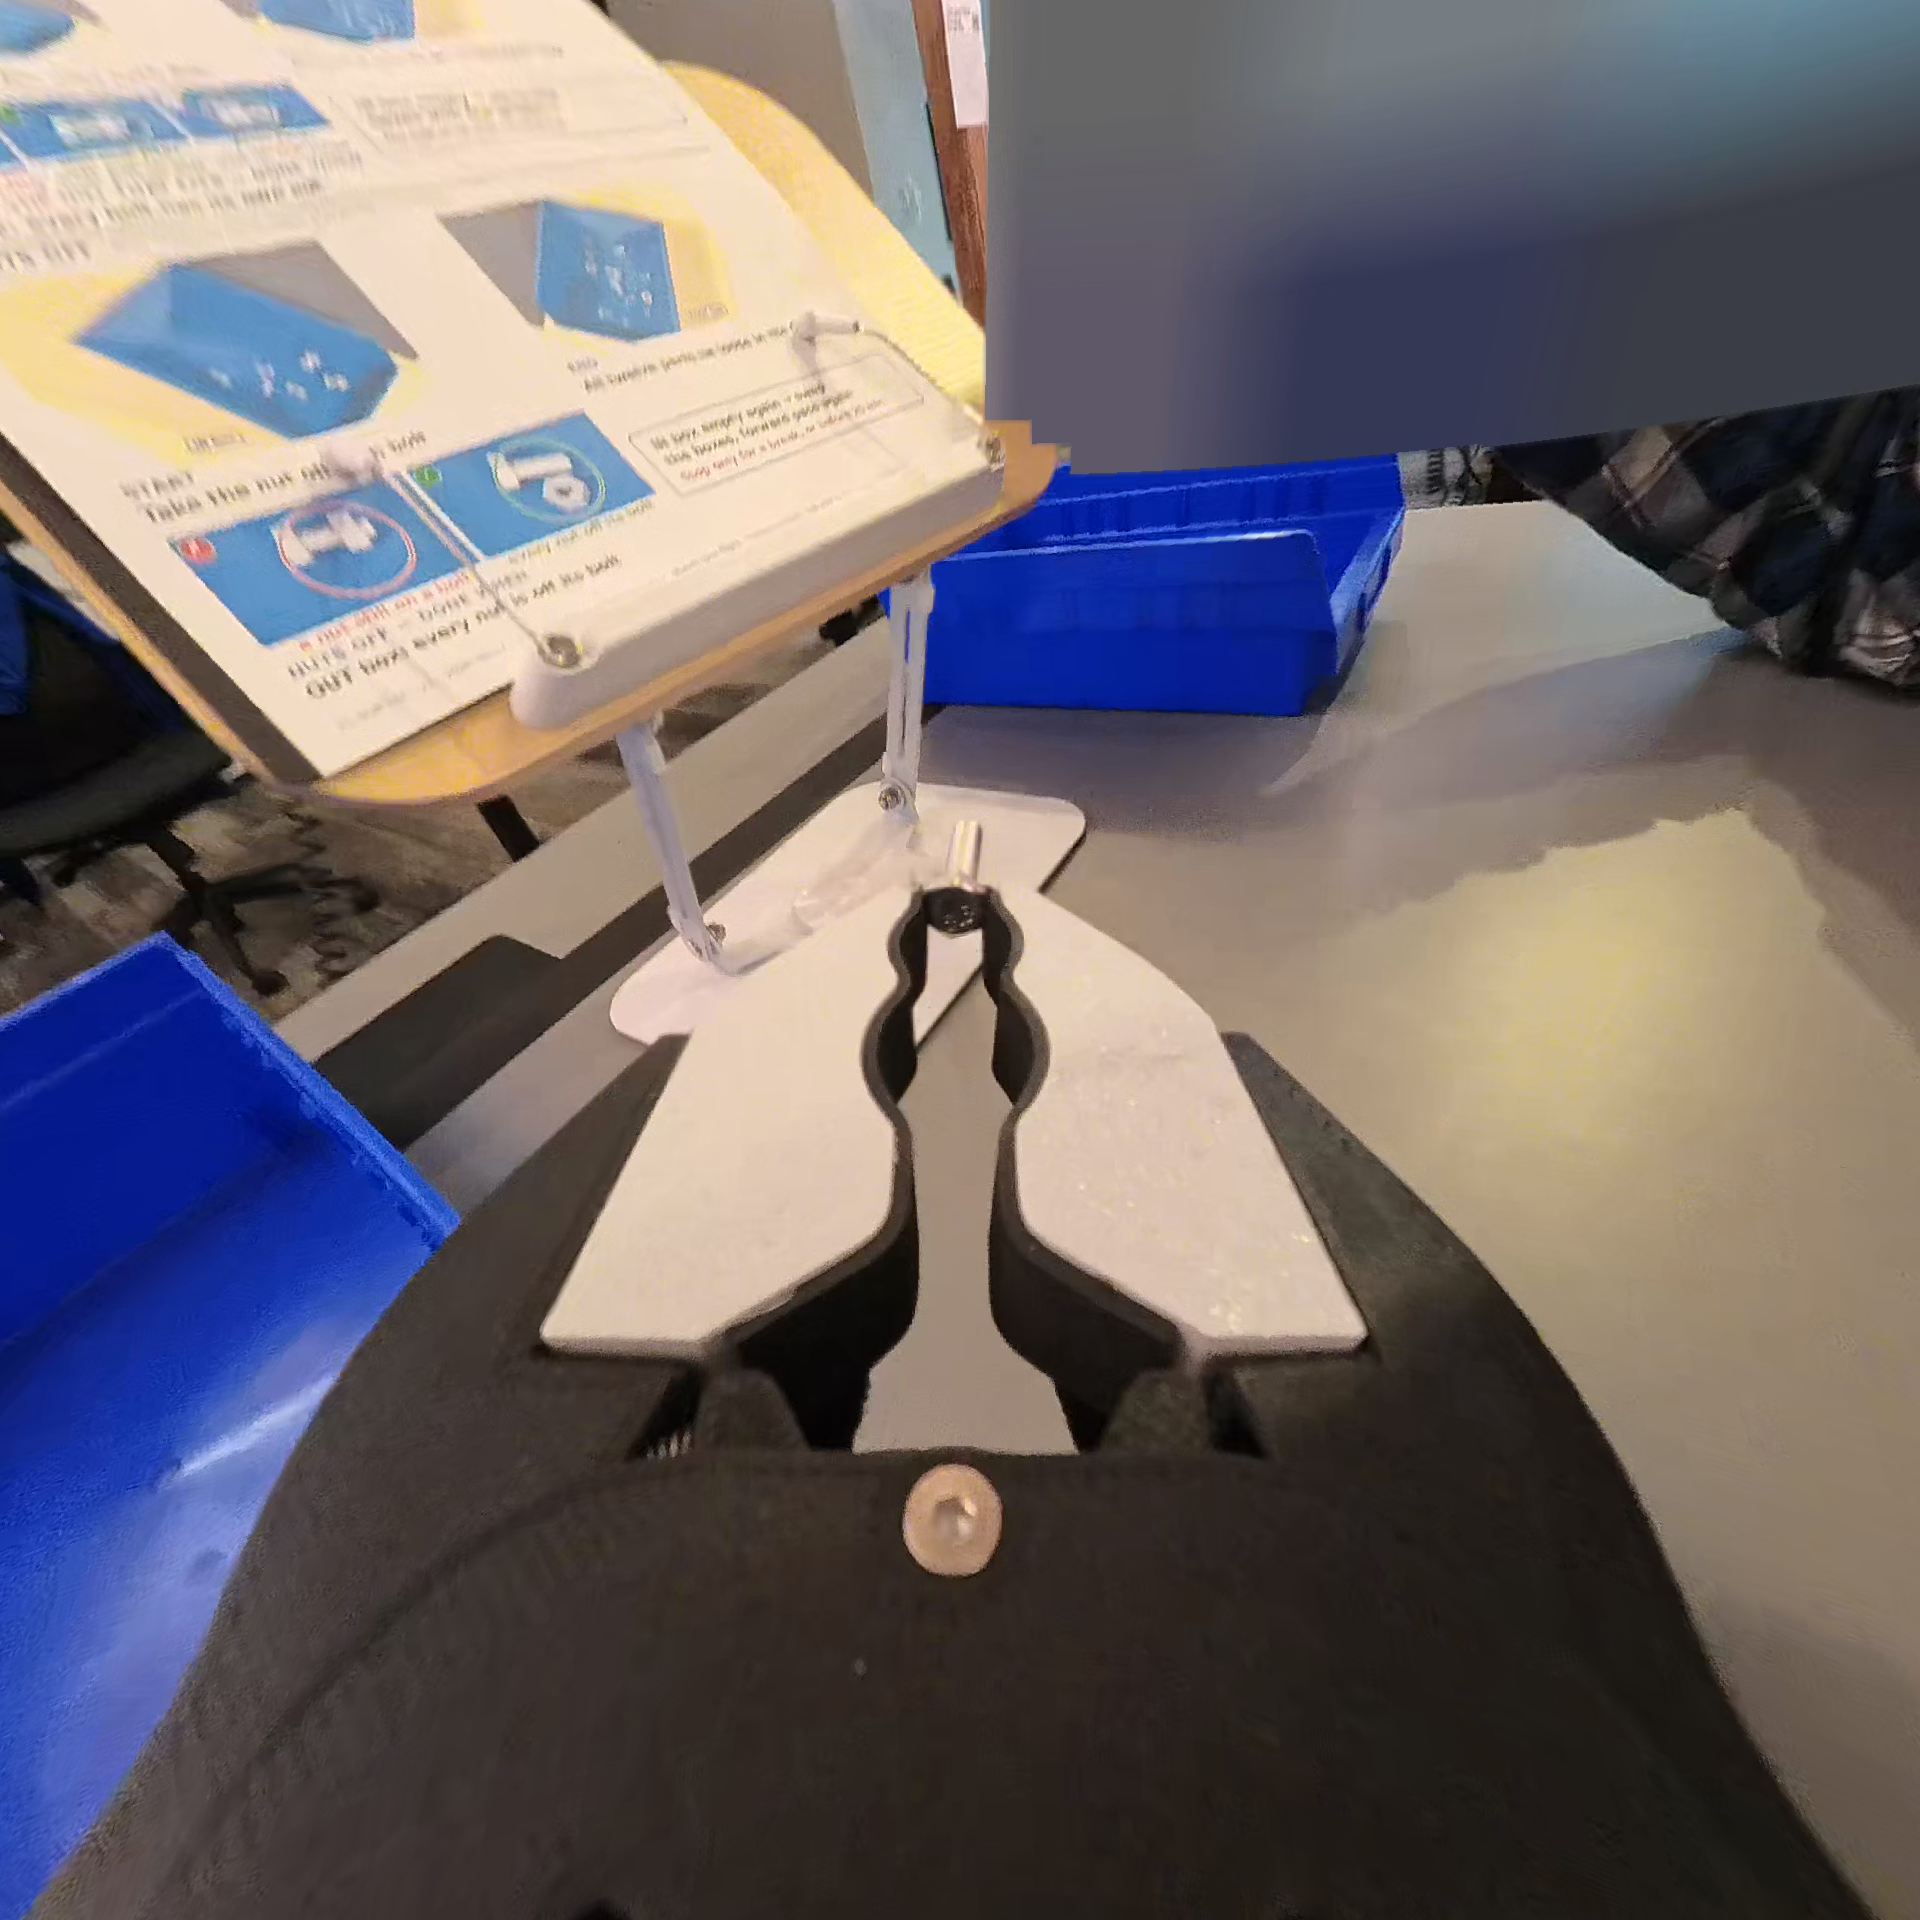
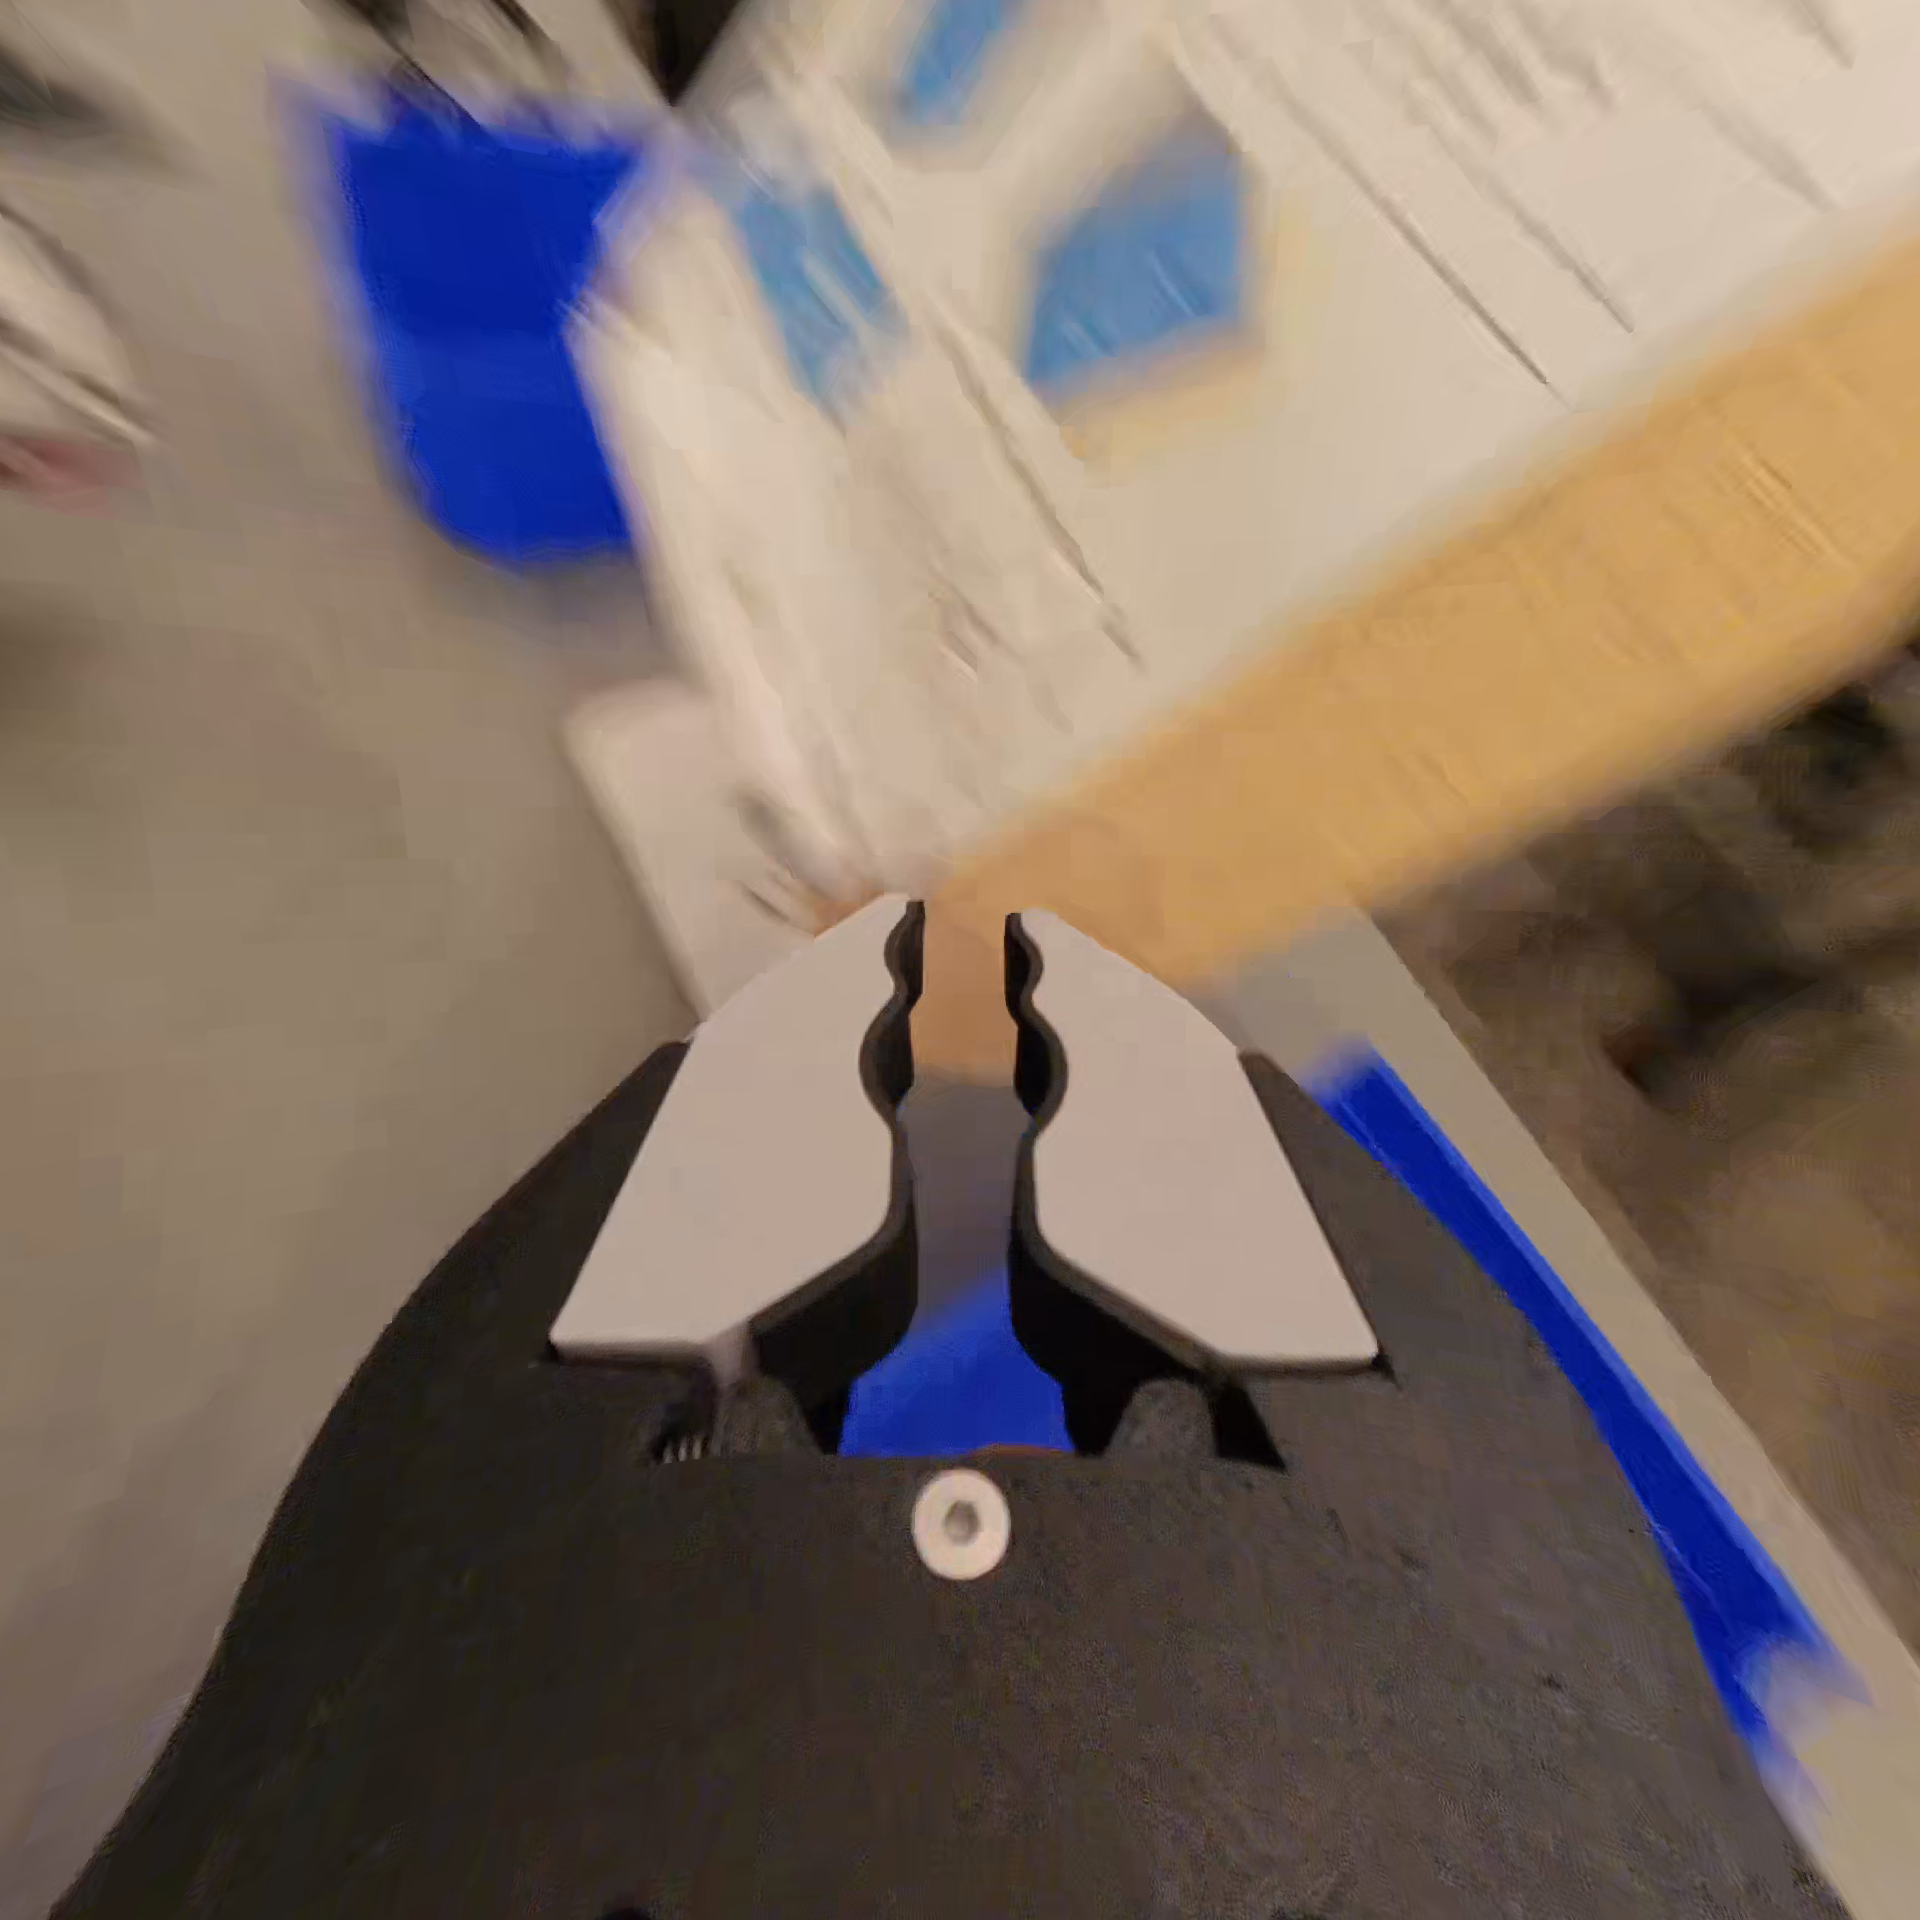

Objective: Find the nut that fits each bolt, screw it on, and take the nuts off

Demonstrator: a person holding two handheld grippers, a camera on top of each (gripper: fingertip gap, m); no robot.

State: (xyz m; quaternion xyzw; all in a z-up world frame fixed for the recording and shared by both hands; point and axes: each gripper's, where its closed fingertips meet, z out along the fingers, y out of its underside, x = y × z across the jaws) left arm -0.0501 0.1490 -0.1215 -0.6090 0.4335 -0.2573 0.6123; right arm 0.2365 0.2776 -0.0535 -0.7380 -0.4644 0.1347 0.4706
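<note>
**A bolt pinched only by its head, and a second tool sweeping blind**

The grey table point(image 1: 1558, 1039) lies below and ahead of the left gripper point(image 1: 958, 906). A blue bin point(image 1: 1143, 623) stands well ahead of its tips, and another blue bin point(image 1: 156, 1247) sits low to its left. Up and to the left, a tilted instruction stand point(image 1: 468, 416) leans over the work, with its white base plate point(image 1: 997, 831) directly under the tips.

The left gripper's fingers are closed on a small bolt point(image 1: 964, 852). They grip its dark head alone, so the bright shank juts forward unsupported. In my judgement that is the main risk: any sideways push while threading a nut could swivel the bolt or pop it out. It would then land on the plate or roll off the table.

The right gripper point(image 2: 961, 914) stands spread with nothing between its fingers. Its view is heavily smeared, and the stand point(image 2: 1143, 416) looms just ahead of its tips, so a collision seems possible. No nut is visible anywhere.
</note>
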